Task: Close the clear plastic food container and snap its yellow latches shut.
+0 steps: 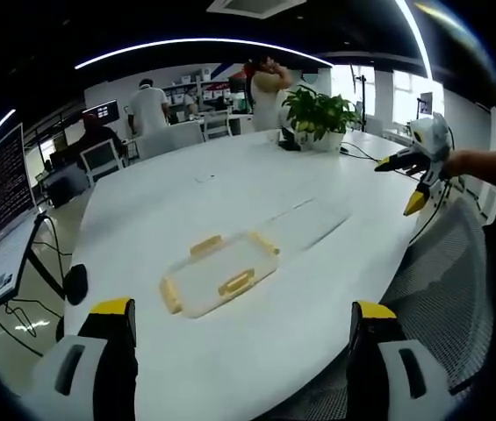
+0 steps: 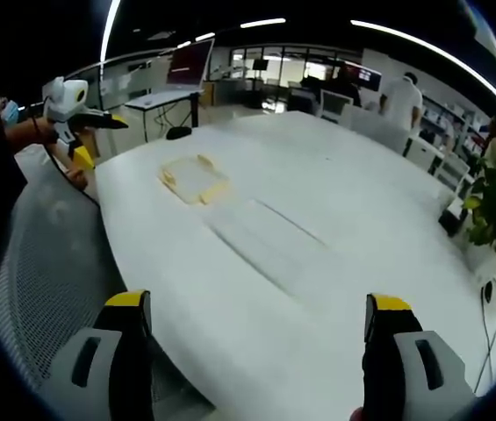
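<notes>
**Container waits at the worktop's near edge as both jaws hang open**

I hold my left gripper (image 1: 242,329) above the near edge of the white worktop (image 1: 230,184), its yellow-tipped jaws spread wide with nothing between them. That keeps the clear plastic container (image 1: 219,274) squarely ahead of me, lying flat near this edge with its yellow latches (image 1: 237,282) sticking out from its sides. Just beside it, toward the worktop's middle, lies a clear flat sheet (image 1: 305,224). I judge it to be the lid, though it is too faint against the white surface to be sure.

My right gripper (image 2: 259,320) also hangs with jaws wide apart and empty, off along the same edge, well apart from the container (image 2: 192,179). In the left gripper view it shows at the far right (image 1: 416,180), raised off the worktop. Both are held back, I judge, because closing has not begun: the lid must go on first before any latch can be pressed.

A potted plant (image 1: 320,114) stands at the far end. A laptop (image 1: 2,224) sits off the left side, and people stand and sit beyond the far edge.
</notes>
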Demonstrator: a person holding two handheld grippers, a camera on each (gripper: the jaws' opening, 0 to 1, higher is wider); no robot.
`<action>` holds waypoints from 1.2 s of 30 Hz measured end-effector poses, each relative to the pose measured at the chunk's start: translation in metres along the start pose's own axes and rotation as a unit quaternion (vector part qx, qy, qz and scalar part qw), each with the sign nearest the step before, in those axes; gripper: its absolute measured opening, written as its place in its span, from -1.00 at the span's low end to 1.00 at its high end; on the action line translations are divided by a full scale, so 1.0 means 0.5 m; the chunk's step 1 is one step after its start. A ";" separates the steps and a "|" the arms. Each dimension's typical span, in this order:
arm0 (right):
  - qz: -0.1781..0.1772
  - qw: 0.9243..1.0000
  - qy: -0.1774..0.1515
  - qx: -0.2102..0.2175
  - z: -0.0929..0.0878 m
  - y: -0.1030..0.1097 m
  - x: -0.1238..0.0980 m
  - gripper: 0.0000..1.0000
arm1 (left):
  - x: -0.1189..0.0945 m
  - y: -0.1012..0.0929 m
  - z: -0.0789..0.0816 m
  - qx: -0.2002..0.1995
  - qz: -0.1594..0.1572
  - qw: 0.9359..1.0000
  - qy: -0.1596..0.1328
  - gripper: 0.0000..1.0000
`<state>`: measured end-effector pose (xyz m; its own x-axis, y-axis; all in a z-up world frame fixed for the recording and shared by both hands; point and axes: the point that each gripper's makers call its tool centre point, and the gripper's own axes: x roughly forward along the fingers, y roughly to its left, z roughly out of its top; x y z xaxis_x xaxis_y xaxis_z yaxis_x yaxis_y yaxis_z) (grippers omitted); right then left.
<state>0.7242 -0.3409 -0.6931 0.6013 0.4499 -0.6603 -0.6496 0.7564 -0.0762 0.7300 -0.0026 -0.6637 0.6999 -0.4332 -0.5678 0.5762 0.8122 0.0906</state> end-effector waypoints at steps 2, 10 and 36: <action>0.000 1.000 0.001 -0.001 0.000 0.000 0.000 0.99 | 0.000 0.000 0.001 0.000 0.000 1.000 0.000 0.98; 0.002 1.000 0.000 0.000 0.004 -0.002 -0.002 0.99 | -0.001 -0.003 0.003 0.000 -0.002 1.000 0.000 0.98; 0.025 0.999 0.007 -0.023 0.044 -0.009 0.008 0.99 | -0.003 0.012 0.012 0.004 -0.011 1.000 0.002 0.98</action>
<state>0.7399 -0.3323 -0.6789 0.5609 0.4798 -0.6747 -0.6997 0.7104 -0.0764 0.7348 0.0005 -0.6575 0.6856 -0.4483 -0.5735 0.5938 0.8002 0.0843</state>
